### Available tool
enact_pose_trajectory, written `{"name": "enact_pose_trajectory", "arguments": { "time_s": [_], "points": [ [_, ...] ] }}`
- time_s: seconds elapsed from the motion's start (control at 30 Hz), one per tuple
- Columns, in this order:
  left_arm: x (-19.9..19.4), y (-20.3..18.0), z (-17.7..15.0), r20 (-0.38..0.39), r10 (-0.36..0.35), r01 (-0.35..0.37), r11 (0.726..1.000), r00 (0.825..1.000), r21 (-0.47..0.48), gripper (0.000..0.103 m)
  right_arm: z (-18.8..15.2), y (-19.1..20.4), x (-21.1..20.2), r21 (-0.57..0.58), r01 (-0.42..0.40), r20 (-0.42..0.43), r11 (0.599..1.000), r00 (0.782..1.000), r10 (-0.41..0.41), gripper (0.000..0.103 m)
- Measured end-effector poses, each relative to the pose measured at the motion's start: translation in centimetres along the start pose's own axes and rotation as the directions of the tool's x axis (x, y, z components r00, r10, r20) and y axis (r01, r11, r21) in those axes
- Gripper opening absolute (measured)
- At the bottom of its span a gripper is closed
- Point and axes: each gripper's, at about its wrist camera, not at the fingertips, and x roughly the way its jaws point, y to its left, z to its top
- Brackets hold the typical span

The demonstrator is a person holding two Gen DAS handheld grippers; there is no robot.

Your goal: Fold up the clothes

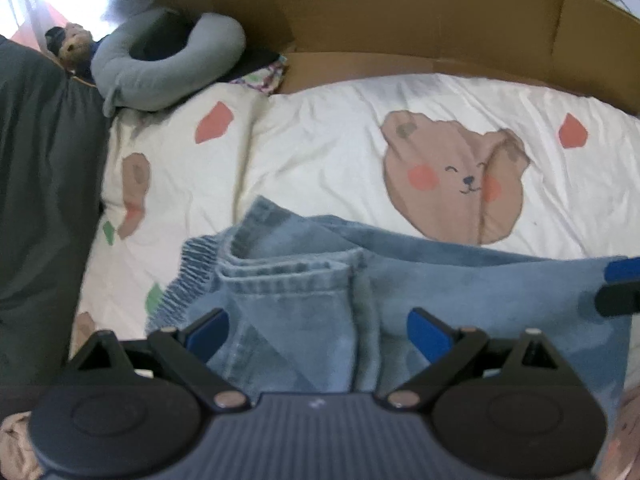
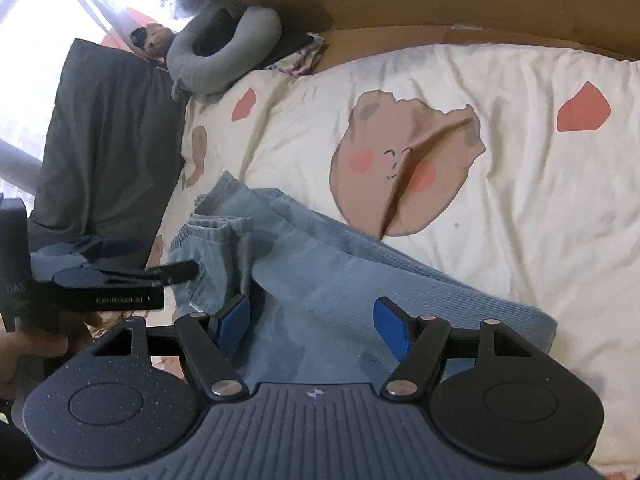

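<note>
Jeans (image 1: 460, 280): lying folded on bed duvet (image 1: 328, 152).
L hand-held gripper (image 1: 318, 330): hovering w/ jaws wide, gripping nothing.
R hand-held gripper (image 2: 312, 322): hovering w/ jaws wide, gripping nothing.

Jeans (image 1: 460, 280): faded light-blue denim. Duvet (image 1: 320, 152): cream, printed with brown bear faces and coral shapes. Neck pillow (image 1: 168, 72): grey. Cardboard (image 1: 400, 16): brown.

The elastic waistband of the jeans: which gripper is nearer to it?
Left. The left gripper hangs open right over the waistband end of the jeans. The right gripper, also open, sits further along the legs, away from that end.
</note>
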Motion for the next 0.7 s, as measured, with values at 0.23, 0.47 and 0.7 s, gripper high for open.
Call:
{"name": "enact_pose_trajectory", "arguments": {
  "time_s": [0.23, 0.47, 0.7],
  "points": [
    [1.8, -1.3, -2.6, 0.028, 0.062, -0.061, 0.998, 0.998, -0.03, 0.097, -0.9, -3.7, 0.2, -0.001, -0.025, 0.067, 1.0, 0.997, 0.025, 0.074],
    [3.0, -3.0, -4.8, 0.093, 0.124, -0.118, 0.99, 0.988, -0.076, 0.093, -2.3, -7.2, -1.7, 0.024, 0.011, 0.126, 1.0, 0.992, -0.014, 0.074],
    [3.6, -5.4, -6.3, 0.141, 0.214, -0.193, 0.97, 0.966, -0.149, 0.092, -4.5, -8.1, -1.6, 0.031, 0.002, 0.125, 1.0, 0.992, -0.006, 0.074]
  ]
}}
